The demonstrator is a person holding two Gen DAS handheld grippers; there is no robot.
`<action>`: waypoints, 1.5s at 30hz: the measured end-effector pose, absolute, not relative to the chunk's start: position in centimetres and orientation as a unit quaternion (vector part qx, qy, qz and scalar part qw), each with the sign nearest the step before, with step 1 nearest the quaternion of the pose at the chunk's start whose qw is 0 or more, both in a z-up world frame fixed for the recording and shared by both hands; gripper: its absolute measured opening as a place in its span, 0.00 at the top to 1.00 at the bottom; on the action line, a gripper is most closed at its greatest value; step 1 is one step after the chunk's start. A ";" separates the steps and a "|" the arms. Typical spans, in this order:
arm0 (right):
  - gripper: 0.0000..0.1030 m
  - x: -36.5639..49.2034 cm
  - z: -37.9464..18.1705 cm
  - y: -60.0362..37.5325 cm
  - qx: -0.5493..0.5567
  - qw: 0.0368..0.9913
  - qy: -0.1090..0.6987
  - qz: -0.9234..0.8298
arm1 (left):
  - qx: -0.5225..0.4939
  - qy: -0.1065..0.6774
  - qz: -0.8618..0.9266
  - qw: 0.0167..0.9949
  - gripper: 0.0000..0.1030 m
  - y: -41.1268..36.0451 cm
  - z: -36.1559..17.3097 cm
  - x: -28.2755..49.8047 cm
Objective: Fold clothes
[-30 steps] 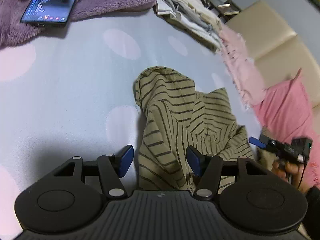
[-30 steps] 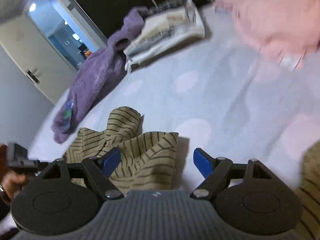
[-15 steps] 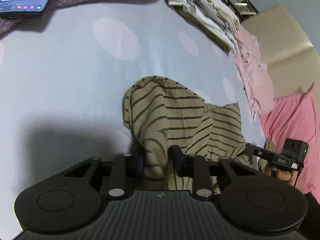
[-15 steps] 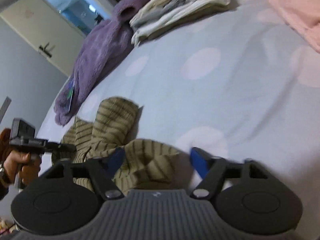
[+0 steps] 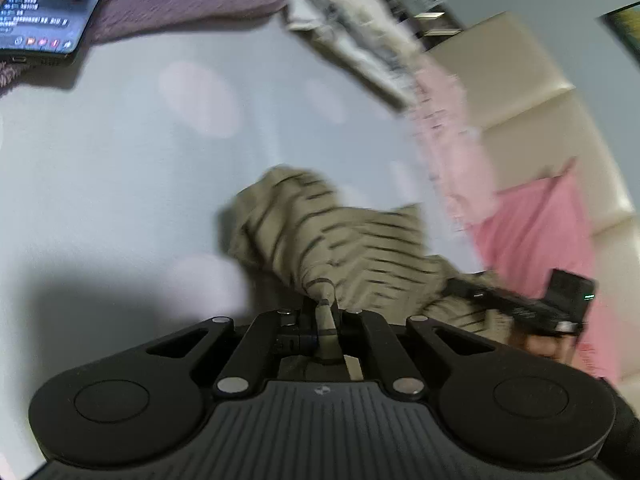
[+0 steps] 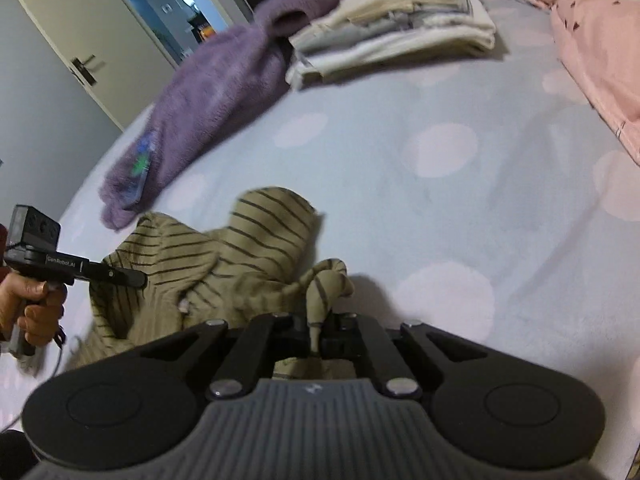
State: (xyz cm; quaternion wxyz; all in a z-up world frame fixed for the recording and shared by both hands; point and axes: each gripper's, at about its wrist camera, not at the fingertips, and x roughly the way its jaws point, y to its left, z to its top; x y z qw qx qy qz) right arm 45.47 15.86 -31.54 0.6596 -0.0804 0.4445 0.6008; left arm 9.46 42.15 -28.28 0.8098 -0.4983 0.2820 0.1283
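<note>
A crumpled tan garment with dark stripes [image 5: 344, 240] lies on the pale blue spotted bedsheet [image 5: 120, 168]. My left gripper [image 5: 326, 322] is shut on a pinched fold of it, which stands up between the jaws. In the right wrist view the same striped garment [image 6: 240, 256] spreads to the left, and my right gripper [image 6: 320, 326] is shut on another bunched edge. The other hand-held gripper shows in each view, at the right [image 5: 520, 308] and at the left [image 6: 72, 270], held by a hand [image 6: 28, 308].
A purple fleece [image 6: 208, 92] with a lit phone [image 5: 48, 8] on it lies at the bed's far side. Beside it sits a stack of folded cream and grey clothes [image 6: 400, 28]. A pink blanket [image 6: 592, 40] and pink pillow [image 5: 536, 240] line the right edge, by a beige headboard [image 5: 520, 92].
Both grippers were open around the striped garment a second ago; both have closed on folds of it. The left shut first, and the cloth is now drawn up.
</note>
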 end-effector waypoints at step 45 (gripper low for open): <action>0.25 24.8 -24.7 -10.1 -0.133 0.622 0.409 0.654 | -0.266 0.472 0.071 0.838 0.52 14.6 -19.1 -3.5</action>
